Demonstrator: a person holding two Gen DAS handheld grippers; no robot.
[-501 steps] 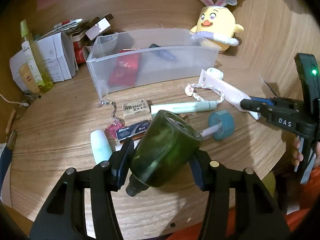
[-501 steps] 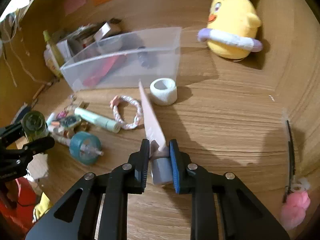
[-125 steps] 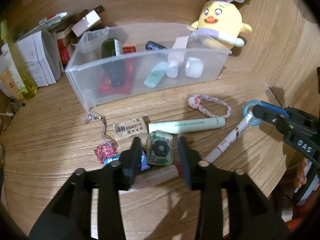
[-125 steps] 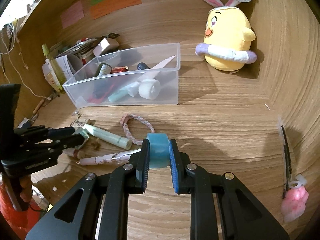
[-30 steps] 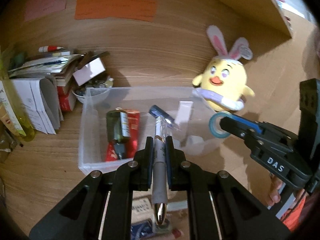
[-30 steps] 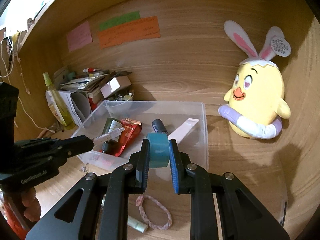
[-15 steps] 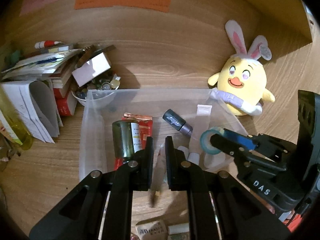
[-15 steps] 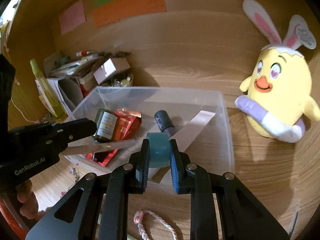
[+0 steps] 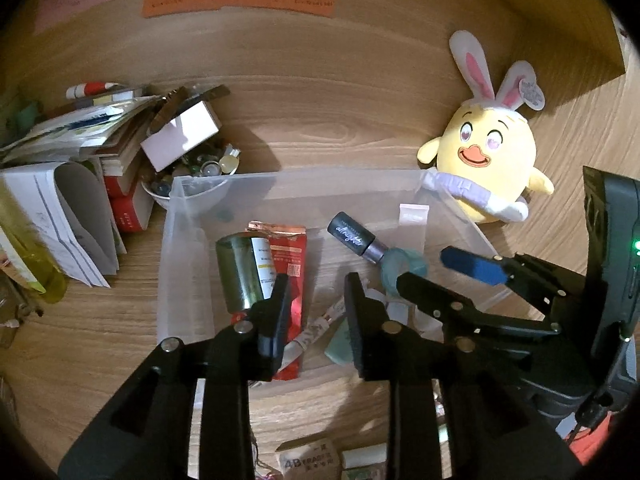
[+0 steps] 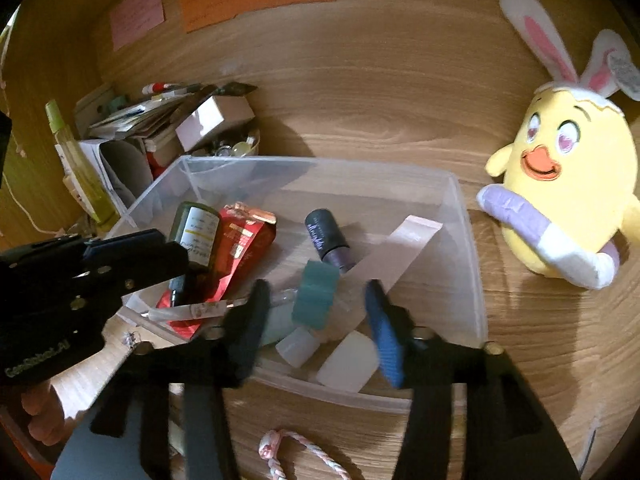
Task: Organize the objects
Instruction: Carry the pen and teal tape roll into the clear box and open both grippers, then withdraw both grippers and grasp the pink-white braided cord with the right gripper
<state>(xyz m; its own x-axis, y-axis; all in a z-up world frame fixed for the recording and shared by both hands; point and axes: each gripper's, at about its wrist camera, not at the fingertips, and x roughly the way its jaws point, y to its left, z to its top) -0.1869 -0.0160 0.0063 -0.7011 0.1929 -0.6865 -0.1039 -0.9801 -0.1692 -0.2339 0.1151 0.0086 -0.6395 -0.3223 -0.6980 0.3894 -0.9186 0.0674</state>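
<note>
Both grippers are seen poised over the clear plastic bin (image 9: 182, 264), which stands on the wooden desk (image 9: 100, 320). The left gripper (image 9: 314, 300) is released: its jaws have just been opening, and nothing is pressed between them. The pen (image 9: 316, 330) is seen lying in the bin below the gap, free of both pads, its tip toward 7 o'clock in the left wrist view. The right gripper (image 10: 316, 320) is likewise released, its jaws having just been opening wide. The teal tape roll (image 10: 316, 294) appears between the parted fingers but is touched by neither; it is blurred, and whether it rests on the contents cannot be told. Within the bin, a dark green bottle (image 9: 240, 268) is laid at about 9 o'clock from the pen, a red packet (image 9: 290, 256) just beside it, and a dark tube (image 9: 354, 238) toward 1 o'clock, near the tape roll. A white strip (image 10: 400, 252) is leaned against the bin's right wall. A yellow chick plush (image 9: 488, 164) is seated outside the bin at 2 o'clock. A pink-and-white braided cord (image 10: 296, 456) is left on the desk at 6 o'clock in the right wrist view.
</note>
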